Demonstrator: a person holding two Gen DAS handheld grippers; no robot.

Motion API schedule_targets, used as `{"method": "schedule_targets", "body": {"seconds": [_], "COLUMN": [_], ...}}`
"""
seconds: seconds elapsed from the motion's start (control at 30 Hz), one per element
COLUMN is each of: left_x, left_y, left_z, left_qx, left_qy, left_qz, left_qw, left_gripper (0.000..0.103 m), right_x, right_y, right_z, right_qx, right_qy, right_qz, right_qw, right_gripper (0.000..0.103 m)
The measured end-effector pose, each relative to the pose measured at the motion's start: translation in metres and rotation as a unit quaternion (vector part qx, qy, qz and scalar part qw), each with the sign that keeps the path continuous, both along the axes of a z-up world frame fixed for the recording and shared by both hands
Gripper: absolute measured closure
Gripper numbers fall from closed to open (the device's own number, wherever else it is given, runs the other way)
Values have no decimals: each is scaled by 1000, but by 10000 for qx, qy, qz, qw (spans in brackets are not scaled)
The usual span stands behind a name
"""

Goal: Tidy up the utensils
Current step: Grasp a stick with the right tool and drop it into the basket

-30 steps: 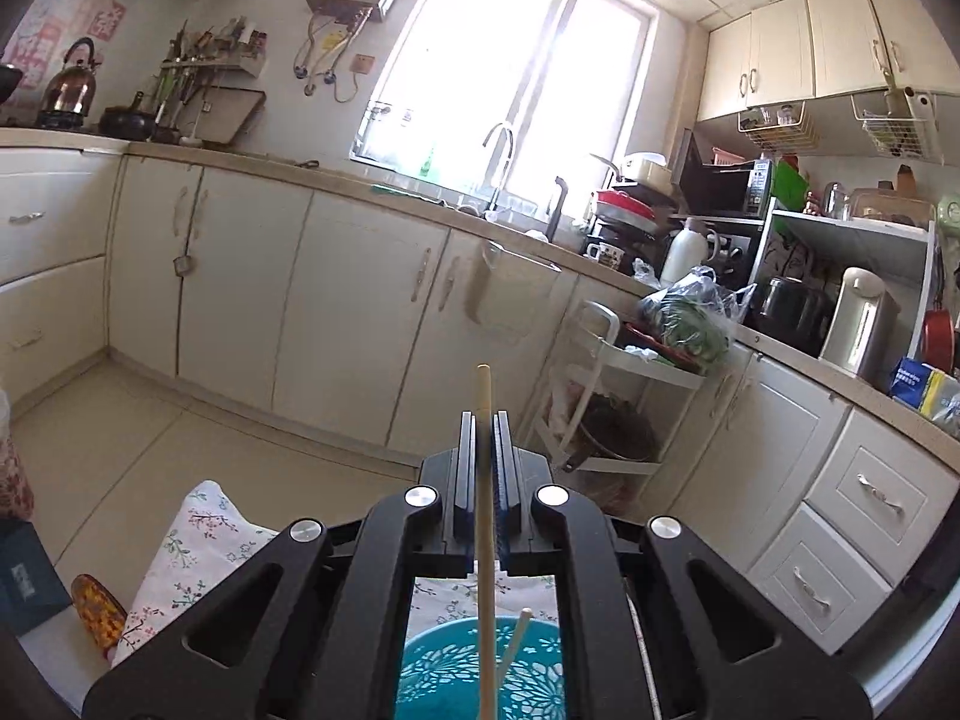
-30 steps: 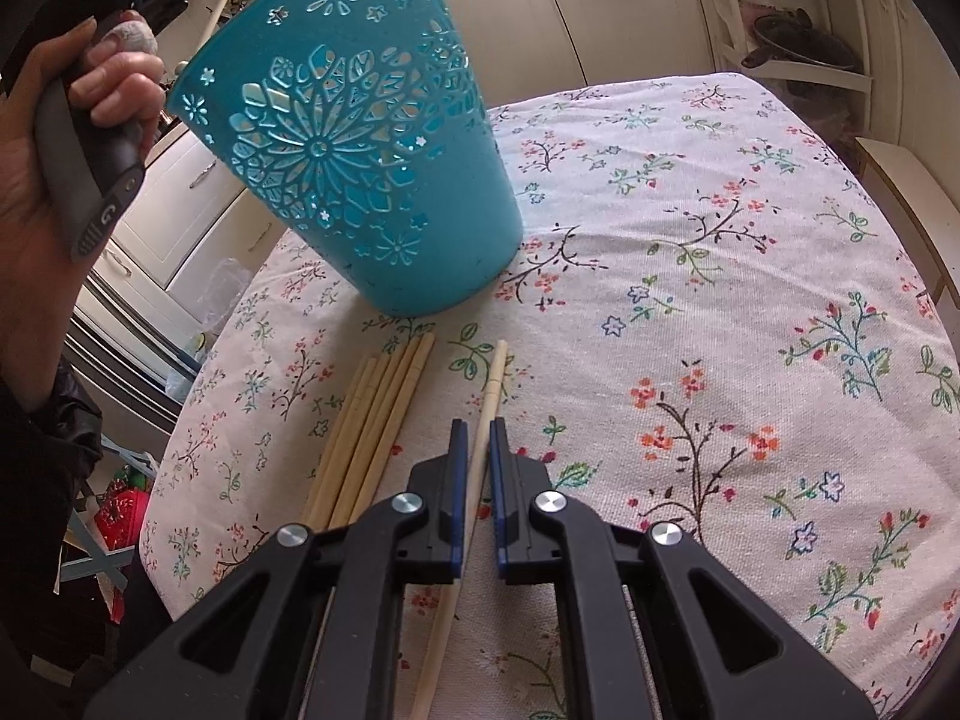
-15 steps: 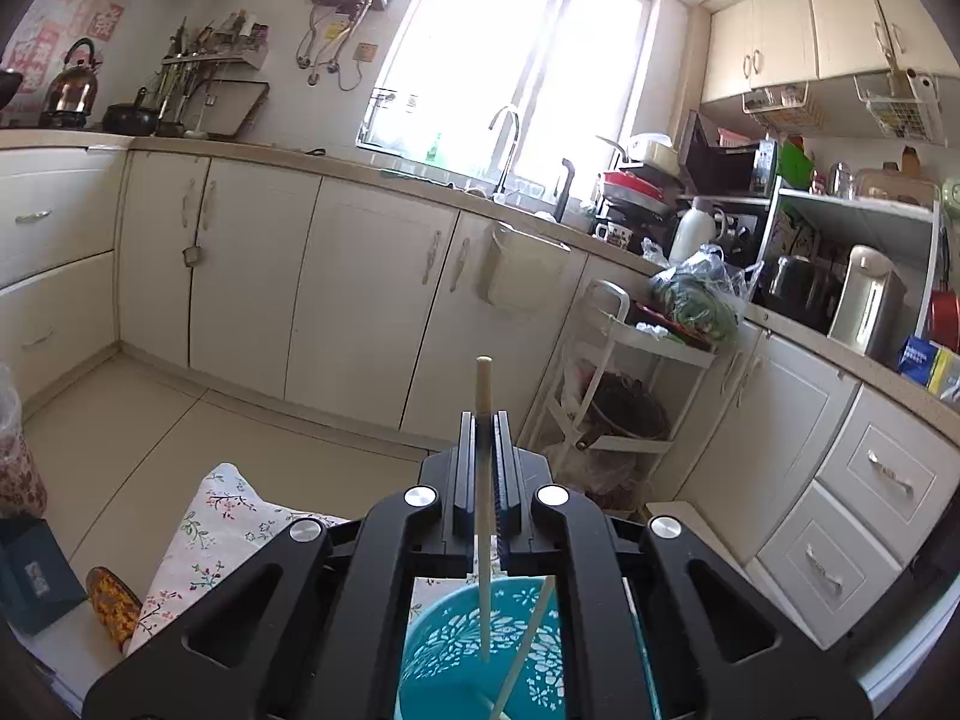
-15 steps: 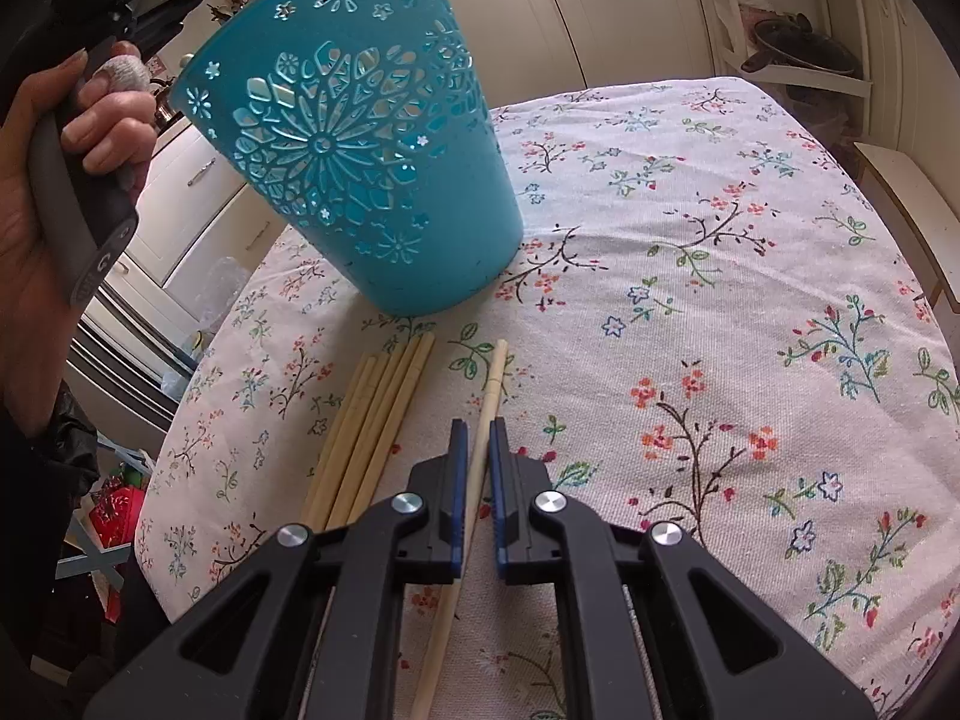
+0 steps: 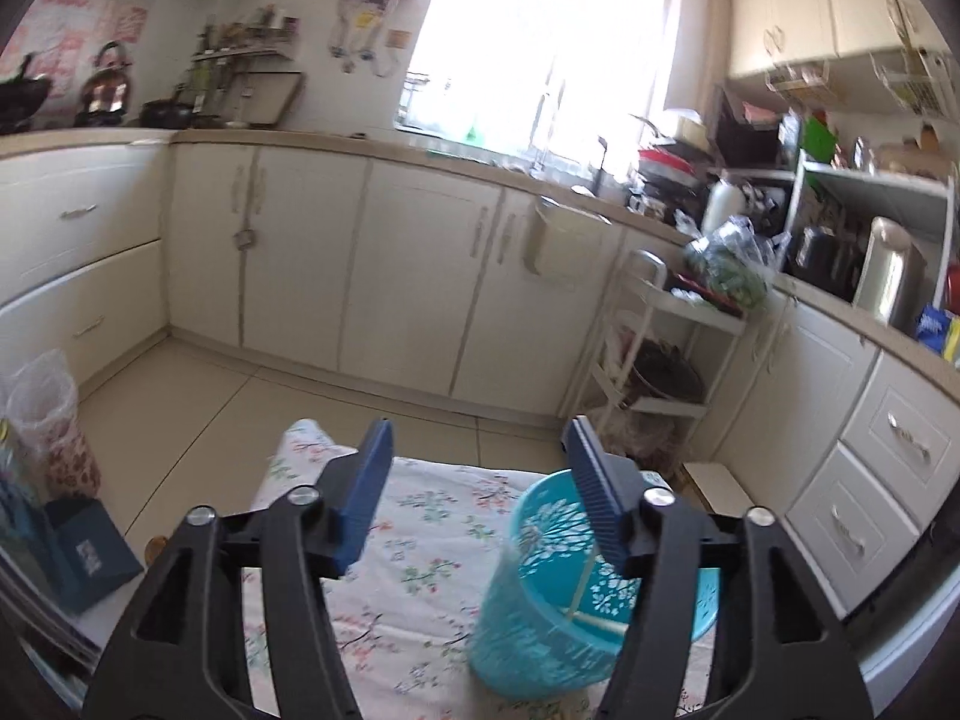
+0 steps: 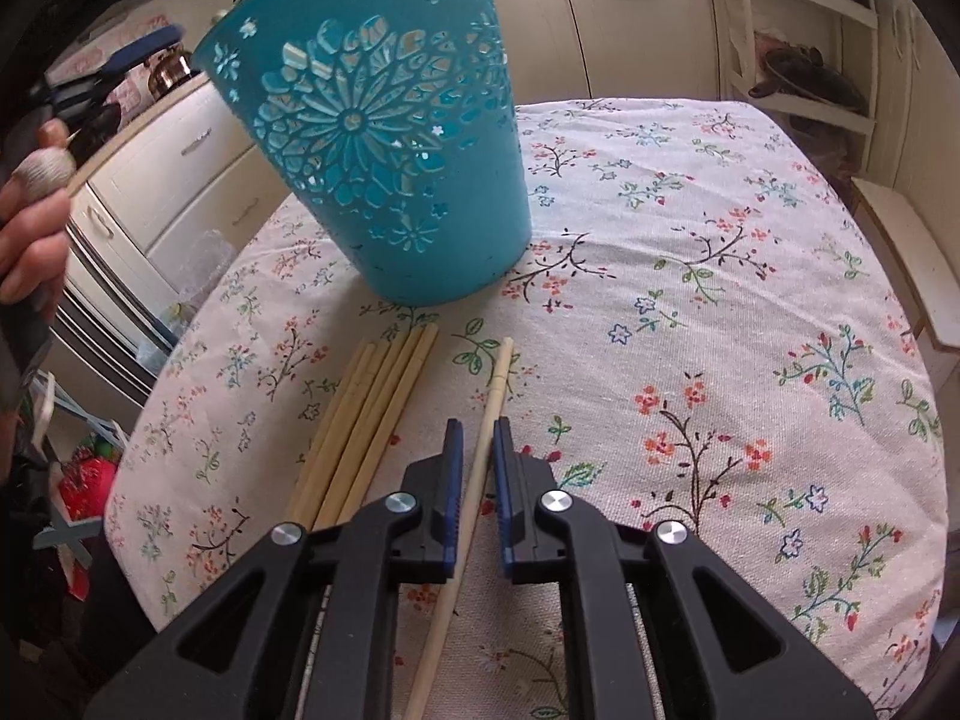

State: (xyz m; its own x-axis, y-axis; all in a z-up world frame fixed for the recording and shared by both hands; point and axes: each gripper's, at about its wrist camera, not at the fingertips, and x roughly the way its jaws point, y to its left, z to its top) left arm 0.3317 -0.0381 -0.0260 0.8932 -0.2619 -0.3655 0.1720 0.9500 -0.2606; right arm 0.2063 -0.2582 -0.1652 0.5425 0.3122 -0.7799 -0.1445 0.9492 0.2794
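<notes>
We work at a table covered by a floral tablecloth point(image 6: 708, 276) in a kitchen lined with cream cabinets point(image 5: 408, 276) below a bright window point(image 5: 540, 42).

Left gripper point(image 5: 477, 468): we see its jaws opening and standing wide apart, with nothing between the pads. The teal basket point(image 5: 540, 612) stands upright on the cloth below and just past the right-hand jaw, which partly covers its rim. Inside the basket, pale chopsticks point(image 5: 585, 591) lean against the wall.

Right gripper point(image 6: 477, 462): its jaws are clenched to a narrow gap and angled down at the cloth. A single chopstick point(image 6: 495, 396) runs lengthwise through that gap, its far end extending ahead of the jaws toward the basket and its near end passing back beneath the gripper body. From this view we cannot tell whether the pads press it. A bundle of chopsticks point(image 6: 366, 414) lies flat on the cloth just left of the jaws, side by side and touching one another. The basket stands directly ahead of the jaws, near the bundle's far ends.

At the left edge of the right wrist view, a hand point(image 6: 30, 228) grips a dark handle.
</notes>
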Motion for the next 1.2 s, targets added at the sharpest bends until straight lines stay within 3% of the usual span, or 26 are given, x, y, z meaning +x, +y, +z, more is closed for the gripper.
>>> {"method": "schedule_targets", "body": {"seconds": [0.07, 0.17, 0.3, 0.43, 0.5, 0.6, 0.8, 0.9, 1.03, 1.07, 1.1, 1.13, 1.2], "left_x": [-9, -14, -20, -22, -24, -25, -22, -21, -20, -19, -19, -19, -19], "left_y": [22, 44, 54, 53, 53, 51, 44, 50, 53, 53, 52, 52, 51], "left_z": [-11, -51, -109, -144, -154, -152, -153, -156, -158, -158, -158, -158, -159], "left_qx": [-196, -376, -394, -426, -422, -344, -258, -438, -533, -531, -527, -529, -538], "left_qy": [168, 793, 1538, 1972, 2098, 1988, 2002, 2035, 2060, 2068, 2071, 2070, 2080], "left_qz": [288, 483, 518, 497, 504, 474, 377, 443, 478, 474, 468, 457, 457], "left_qw": [9993, 9950, 9860, 9782, 9755, 9783, 9787, 9771, 9759, 9758, 9758, 9758, 9756], "left_gripper": [29, 25, 25, 25, 25, 21, 21, 21, 21, 21, 21, 21, 21], "right_x": [-1, -2, -14, -29, -29, -17, 35, 49, 50, 49, 46, 46, 43], "right_y": [7, 8, -10, -32, -41, -44, -26, -16, -19, -23, -28, -32, -42], "right_z": [2, 3, 13, 53, 83, 129, 208, 224, 202, 188, 169, 155, 120], "right_qx": [-352, -483, 31, 727, 1058, 1401, 1581, 1340, 895, 840, 806, 768, 913], "right_qy": [-62, -113, -219, -737, -1137, -1804, -2755, -2908, -2424, -2215, -1984, -1813, -1272], "right_qz": [18, 7, -168, -369, -445, -452, -284, -195, -207, -239, -259, -301, -360], "right_qw": [9994, 9988, 9996, 9939, 9869, 9725, 9478, 9472, 9658, 9712, 9764, 9800, 9870], "right_gripper": [96, 96, 97, 97, 97, 97, 99, 99, 97, 89, 68, 62, 63]}}
